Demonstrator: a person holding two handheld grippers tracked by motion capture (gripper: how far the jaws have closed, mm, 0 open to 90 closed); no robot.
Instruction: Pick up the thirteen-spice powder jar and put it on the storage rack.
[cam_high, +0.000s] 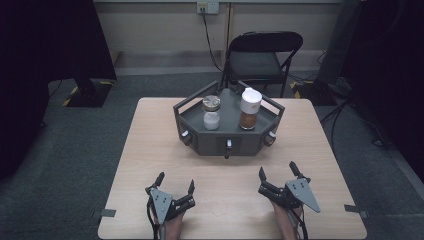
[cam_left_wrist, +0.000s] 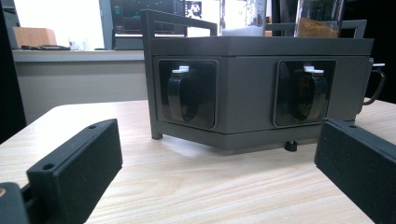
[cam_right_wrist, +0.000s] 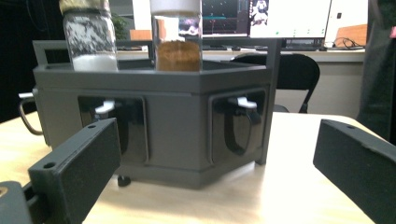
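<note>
Both claws are just parked on the bench, left claw (cam_high: 175, 184) and right claw (cam_high: 278, 171) spread wide, gripping nothing. The grey hexagonal rack (cam_high: 200, 142) sits mid-bench, well apart from them. It carries a short salt jar (cam_high: 211, 113) and a taller brown spice jar (cam_high: 249, 109).

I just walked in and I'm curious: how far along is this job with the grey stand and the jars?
Nothing looks done yet. The white-powder jar and brown-spice jar stand upright on the grey hexagonal stand. The left gripper and right gripper rest open on the table, holding nothing. All the handling remains.
</note>
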